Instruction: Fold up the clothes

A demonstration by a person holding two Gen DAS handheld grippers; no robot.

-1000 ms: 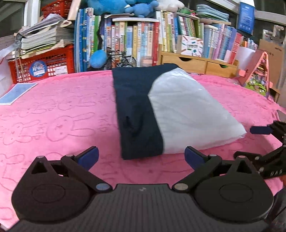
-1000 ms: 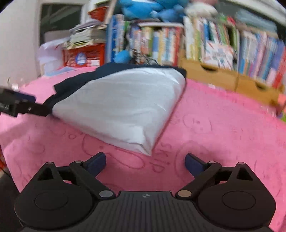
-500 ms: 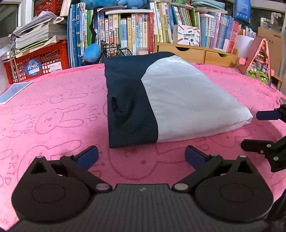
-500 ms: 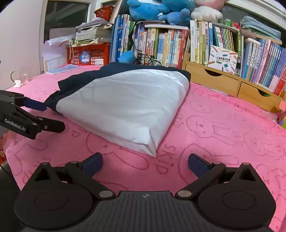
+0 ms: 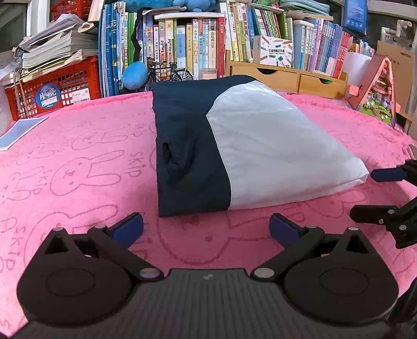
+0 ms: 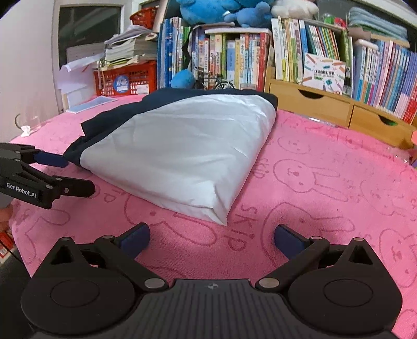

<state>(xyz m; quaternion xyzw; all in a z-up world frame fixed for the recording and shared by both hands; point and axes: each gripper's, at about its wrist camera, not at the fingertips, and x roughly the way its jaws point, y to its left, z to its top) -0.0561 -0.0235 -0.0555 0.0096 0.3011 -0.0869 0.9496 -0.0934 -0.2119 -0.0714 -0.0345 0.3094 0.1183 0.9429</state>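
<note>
While both of your grippers hang over the pink bunny-print blanket (image 5: 78, 161), the folded navy-and-white garment (image 5: 234, 151) lies flat just ahead of them, gripped by neither. Your left gripper (image 5: 206, 226) has its jaws spread wide and empty, the garment's navy near edge just beyond the gap between them. Your right gripper (image 6: 211, 236) is likewise spread and empty, the white corner of the garment just ahead of its jaws. Only the left view shows the dark slit on the navy panel and the small pink house model (image 5: 378, 88) far right; only the right view shows the blue plush toys (image 6: 221, 10) atop the books (image 6: 229, 60).
</note>
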